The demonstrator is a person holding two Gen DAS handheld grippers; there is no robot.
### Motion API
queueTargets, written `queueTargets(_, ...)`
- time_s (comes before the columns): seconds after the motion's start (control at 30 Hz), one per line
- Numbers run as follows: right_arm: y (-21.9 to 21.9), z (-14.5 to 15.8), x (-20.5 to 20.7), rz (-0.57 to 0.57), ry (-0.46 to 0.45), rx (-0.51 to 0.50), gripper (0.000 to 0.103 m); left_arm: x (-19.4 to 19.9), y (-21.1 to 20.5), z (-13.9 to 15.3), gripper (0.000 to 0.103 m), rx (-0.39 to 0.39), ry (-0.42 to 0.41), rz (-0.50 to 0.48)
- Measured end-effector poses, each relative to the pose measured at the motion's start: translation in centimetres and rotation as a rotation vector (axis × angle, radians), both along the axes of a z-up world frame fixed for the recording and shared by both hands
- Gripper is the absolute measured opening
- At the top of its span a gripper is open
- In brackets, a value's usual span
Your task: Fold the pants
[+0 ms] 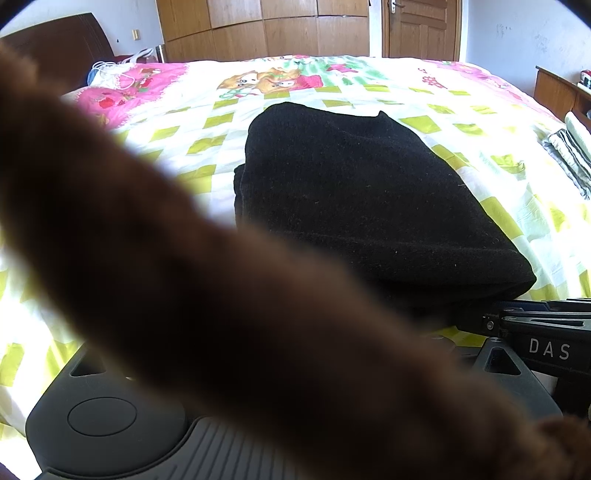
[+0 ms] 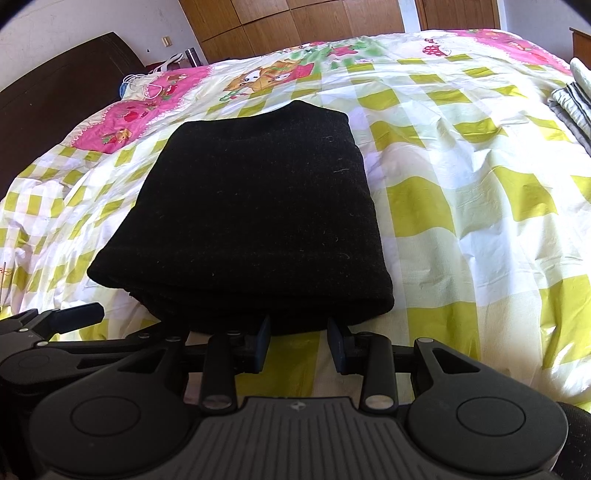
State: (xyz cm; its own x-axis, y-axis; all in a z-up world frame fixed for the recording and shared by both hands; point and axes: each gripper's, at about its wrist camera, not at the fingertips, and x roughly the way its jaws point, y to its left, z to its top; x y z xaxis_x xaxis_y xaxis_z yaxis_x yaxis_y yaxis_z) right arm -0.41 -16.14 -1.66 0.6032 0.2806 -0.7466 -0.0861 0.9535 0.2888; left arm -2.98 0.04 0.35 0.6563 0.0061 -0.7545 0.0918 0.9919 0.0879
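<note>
The black pants (image 2: 251, 206) lie folded into a thick rectangle on the checked bedspread (image 2: 461, 192); the left wrist view also has the pants (image 1: 354, 192). My right gripper (image 2: 300, 341) is open, its blue-padded fingertips just short of the bundle's near edge with nothing between them. A blurred, fuzzy brown shape (image 1: 207, 288), perhaps a sleeve, crosses the left wrist view and hides my left gripper's fingers. Part of the left gripper (image 2: 62, 317) shows at the lower left of the right wrist view, near the pants' front left corner.
A folded striped grey cloth (image 2: 572, 103) lies at the bed's right edge. A dark headboard (image 2: 55, 81) stands on the left, with white cords and small items (image 2: 147, 83) beside it. Wooden wardrobes (image 1: 266, 29) and a door (image 1: 421, 26) line the far wall.
</note>
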Motion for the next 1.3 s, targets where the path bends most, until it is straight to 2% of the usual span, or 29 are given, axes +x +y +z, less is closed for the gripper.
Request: queueTargets(1.3,-0.19,0.03,0.02,0.007,-0.001,0.010,0.048,0.22,-0.08,-0.32,0.098,0.020,0.020,0.002)
